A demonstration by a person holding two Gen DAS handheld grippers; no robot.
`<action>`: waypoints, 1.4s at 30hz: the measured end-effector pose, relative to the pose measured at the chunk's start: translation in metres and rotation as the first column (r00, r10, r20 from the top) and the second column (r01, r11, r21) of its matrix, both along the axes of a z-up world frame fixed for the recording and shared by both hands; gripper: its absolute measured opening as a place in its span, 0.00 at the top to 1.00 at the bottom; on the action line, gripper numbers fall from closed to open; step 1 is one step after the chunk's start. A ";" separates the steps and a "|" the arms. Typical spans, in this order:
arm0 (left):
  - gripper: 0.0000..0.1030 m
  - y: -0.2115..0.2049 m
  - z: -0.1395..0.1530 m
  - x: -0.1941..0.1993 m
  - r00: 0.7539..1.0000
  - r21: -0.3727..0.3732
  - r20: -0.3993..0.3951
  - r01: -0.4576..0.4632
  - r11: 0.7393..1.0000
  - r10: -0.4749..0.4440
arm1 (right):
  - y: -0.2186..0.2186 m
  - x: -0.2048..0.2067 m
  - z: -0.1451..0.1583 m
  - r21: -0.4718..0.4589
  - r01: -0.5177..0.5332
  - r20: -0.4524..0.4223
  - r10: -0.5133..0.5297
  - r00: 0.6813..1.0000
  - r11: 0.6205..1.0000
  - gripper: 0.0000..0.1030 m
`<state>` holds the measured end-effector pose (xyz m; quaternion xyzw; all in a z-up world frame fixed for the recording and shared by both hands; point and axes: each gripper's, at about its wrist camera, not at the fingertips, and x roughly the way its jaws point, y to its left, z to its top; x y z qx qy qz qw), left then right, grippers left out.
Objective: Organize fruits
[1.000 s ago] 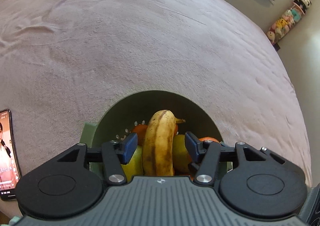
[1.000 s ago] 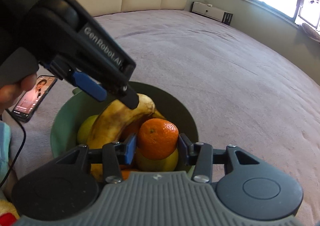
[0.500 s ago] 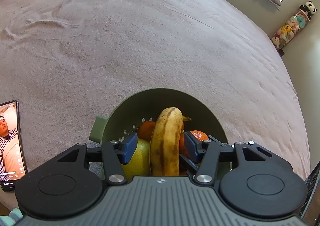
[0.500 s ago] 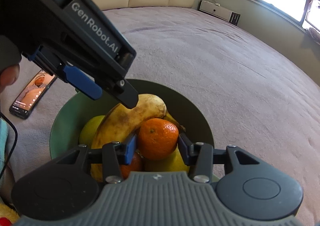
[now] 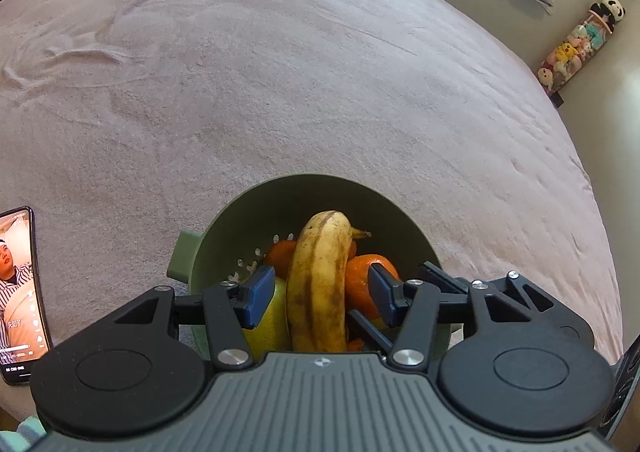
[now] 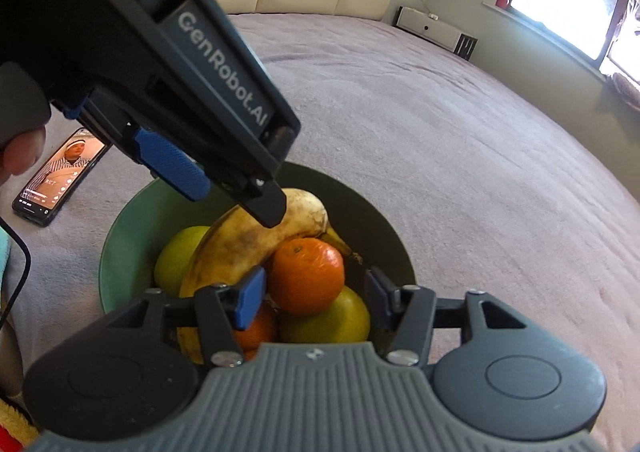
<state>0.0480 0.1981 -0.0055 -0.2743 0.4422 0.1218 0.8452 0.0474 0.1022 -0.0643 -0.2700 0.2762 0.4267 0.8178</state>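
A phone (image 5: 18,292) lies screen-up on the bed's mauve cover (image 5: 280,72), left of the green bowl (image 5: 248,220) holding the fruit. My left claw (image 5: 320,292) stands apart over the banana (image 5: 320,284), pads clear of it on both sides. My right claw (image 6: 312,298) has just been opening: the mandarin (image 6: 306,274) sits between its pads on the pile, with a gap at the right pad.
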 end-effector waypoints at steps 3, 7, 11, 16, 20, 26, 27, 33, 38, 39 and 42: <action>0.39 -0.003 0.006 -0.003 0.999 0.007 0.033 0.008 1.000 -0.008 | -0.004 -0.003 0.008 0.027 0.015 0.008 -0.015 1.000 1.000 0.35; 0.37 -0.009 0.017 -0.008 0.996 0.028 0.090 0.015 0.999 -0.017 | -0.011 -0.006 0.018 0.039 0.052 0.030 -0.053 0.998 0.998 0.31; 0.31 -0.019 0.028 -0.015 0.988 0.077 0.151 0.026 0.997 -0.037 | -0.026 -0.006 0.031 0.086 0.121 0.022 -0.124 0.992 0.989 0.23; 0.22 -0.034 0.042 -0.022 0.974 0.158 0.214 0.034 0.987 -0.068 | -0.054 0.000 0.047 0.161 0.229 -0.044 -0.225 0.973 0.960 0.16; 0.19 -0.052 0.051 -0.029 0.960 0.217 0.260 0.051 0.975 -0.108 | -0.073 -0.002 0.063 0.205 0.300 -0.096 -0.286 0.953 0.932 0.15; 0.19 -0.078 0.059 -0.038 0.944 0.299 0.289 0.066 0.952 -0.157 | -0.106 -0.016 0.075 0.238 0.369 -0.136 -0.346 0.928 0.898 0.14; 0.19 -0.083 0.060 -0.039 0.943 0.321 0.290 0.064 0.945 -0.162 | -0.113 -0.020 0.076 0.237 0.381 -0.135 -0.358 0.924 0.894 0.14; 0.15 -0.108 0.057 -0.050 0.940 0.436 0.283 0.052 0.899 -0.191 | -0.145 -0.035 0.075 0.231 0.482 -0.118 -0.468 0.876 0.845 0.10; 0.12 -0.132 0.045 -0.058 0.953 0.507 0.208 0.086 0.858 -0.219 | -0.165 -0.045 0.071 0.237 0.527 -0.134 -0.509 0.850 0.816 0.06; 0.12 -0.136 0.042 -0.060 0.954 0.520 0.196 0.097 0.849 -0.229 | -0.167 -0.047 0.068 0.234 0.534 -0.133 -0.517 0.845 0.812 0.05; 0.12 -0.145 0.034 -0.062 0.952 0.523 0.167 0.136 0.841 -0.258 | -0.174 -0.054 0.062 0.215 0.557 -0.143 -0.538 0.831 0.803 0.04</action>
